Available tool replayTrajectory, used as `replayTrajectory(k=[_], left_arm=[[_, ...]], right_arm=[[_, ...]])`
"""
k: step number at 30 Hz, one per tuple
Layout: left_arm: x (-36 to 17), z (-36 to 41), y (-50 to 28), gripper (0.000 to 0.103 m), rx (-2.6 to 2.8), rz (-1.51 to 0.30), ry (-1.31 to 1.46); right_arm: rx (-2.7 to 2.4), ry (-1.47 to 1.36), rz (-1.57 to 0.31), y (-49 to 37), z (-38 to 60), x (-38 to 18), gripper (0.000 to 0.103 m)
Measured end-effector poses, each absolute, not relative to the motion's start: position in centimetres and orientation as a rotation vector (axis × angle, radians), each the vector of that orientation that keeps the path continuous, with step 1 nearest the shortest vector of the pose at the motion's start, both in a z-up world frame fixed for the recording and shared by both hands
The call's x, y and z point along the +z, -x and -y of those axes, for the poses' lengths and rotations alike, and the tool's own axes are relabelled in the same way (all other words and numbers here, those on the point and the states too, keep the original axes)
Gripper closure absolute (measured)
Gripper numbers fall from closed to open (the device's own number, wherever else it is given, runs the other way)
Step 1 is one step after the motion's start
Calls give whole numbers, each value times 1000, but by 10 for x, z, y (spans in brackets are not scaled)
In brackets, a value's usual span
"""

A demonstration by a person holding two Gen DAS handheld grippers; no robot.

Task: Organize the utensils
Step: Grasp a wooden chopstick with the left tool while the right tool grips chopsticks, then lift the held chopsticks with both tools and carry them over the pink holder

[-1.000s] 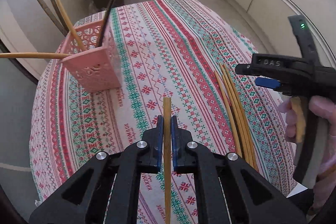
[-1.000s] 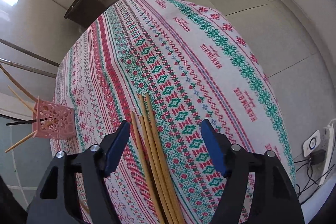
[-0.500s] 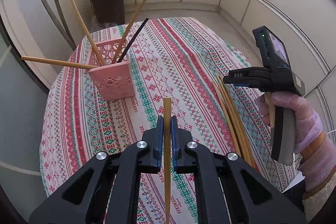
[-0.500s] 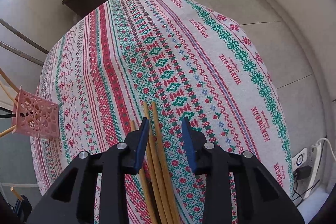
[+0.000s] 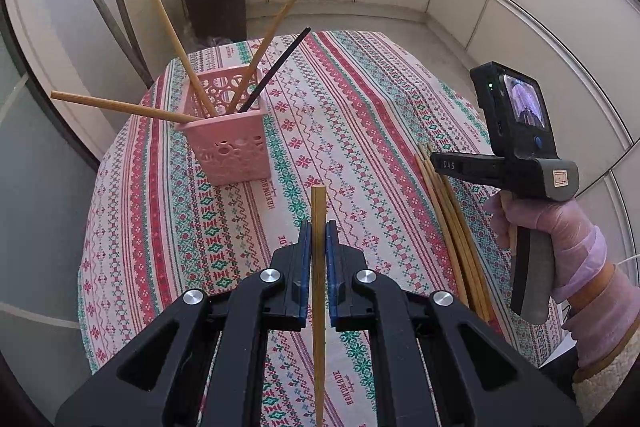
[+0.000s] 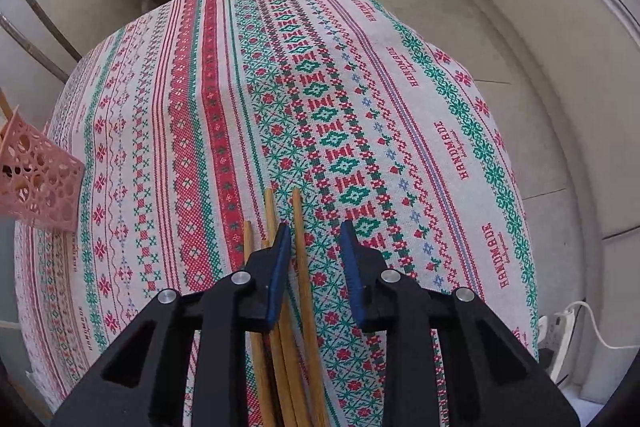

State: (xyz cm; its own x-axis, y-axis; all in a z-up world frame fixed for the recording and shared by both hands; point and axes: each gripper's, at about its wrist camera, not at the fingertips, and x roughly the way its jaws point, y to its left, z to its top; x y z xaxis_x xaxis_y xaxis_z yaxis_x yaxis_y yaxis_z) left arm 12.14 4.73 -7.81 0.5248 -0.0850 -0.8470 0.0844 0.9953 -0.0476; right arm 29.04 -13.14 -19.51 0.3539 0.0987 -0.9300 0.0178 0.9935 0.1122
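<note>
Left claw (image 5: 319, 241) is clamped on a single wooden chopstick (image 5: 319, 267), which runs straight up between the blue pads with its blunt tip poking out just past them, held clear above the counter (image 5: 360, 99). Right claw (image 6: 314, 247) has just been closing; in its own view the jaws are narrow but not gripping: the outermost stick of the chopstick bundle (image 6: 298, 303) lies between the pads, touching neither that I can see, with the other sticks under and beside the left pad. From the left view the same bundle (image 5: 452, 227) lies flat on the right side of the counter, and the right claw's body sits over it, held by a gloved hand (image 5: 560, 231). Pink perforated basket (image 5: 230, 143) stands upright on the far left of the patterned tablecloth, well apart from the bundle; it holds three wooden chopsticks fanned outward and one black stick (image 5: 276, 69). Dark bin (image 5: 214, 3) on the floor beyond the counter.
</note>
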Motion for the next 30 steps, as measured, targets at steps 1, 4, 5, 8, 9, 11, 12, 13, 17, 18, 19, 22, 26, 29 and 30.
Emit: replayTrajectory(k=[1, 4, 5, 8, 9, 11, 12, 13, 17, 18, 19, 22, 26, 29, 30], left_arm=[[-78, -48, -121, 97, -102, -1010, 3], [-77, -49, -121, 97, -106, -1002, 12], [-76, -50, -120, 97, -107, -996, 15], [-69, -51, -116, 97, -115, -974, 19], [-67, -51, -115, 97, -118, -968, 19], [-62, -51, -112, 97, -120, -954, 20], [-60, -52, -110, 97, -120, -946, 22], [-58, -53, -109, 97, -121, -940, 24], [-44, -56, -104, 97, -127, -905, 41], [-39, -56, -103, 97, -130, -895, 48], [-34, -58, -102, 97, -135, -884, 55], [-12, -63, -96, 97, -155, -835, 84], [20, -71, -93, 97, -169, -765, 130], [48, -81, -99, 97, -168, -702, 182], [57, -85, -102, 97, -162, -678, 202]], right_arm=[[58, -126, -1213, -289, 133, -195, 97], [72, -200, -1210, -286, 146, -195, 98], [69, -224, -1201, -283, 151, -193, 98], [61, -251, -1144, -276, 163, -177, 98], [67, -261, -1119, -273, 166, -167, 98], [80, -271, -1068, -263, 171, -146, 98], [89, -277, -1042, -257, 173, -134, 98], [100, -283, -1021, -251, 174, -124, 98], [152, -309, -923, -227, 176, -76, 97], [165, -312, -898, -222, 176, -66, 97], [182, -317, -870, -215, 176, -53, 97], [225, -344, -811, -200, 172, -23, 98], [271, -377, -735, -188, 169, 12, 98], [301, -426, -692, -190, 170, 34, 98], [307, -440, -678, -191, 171, 41, 98]])
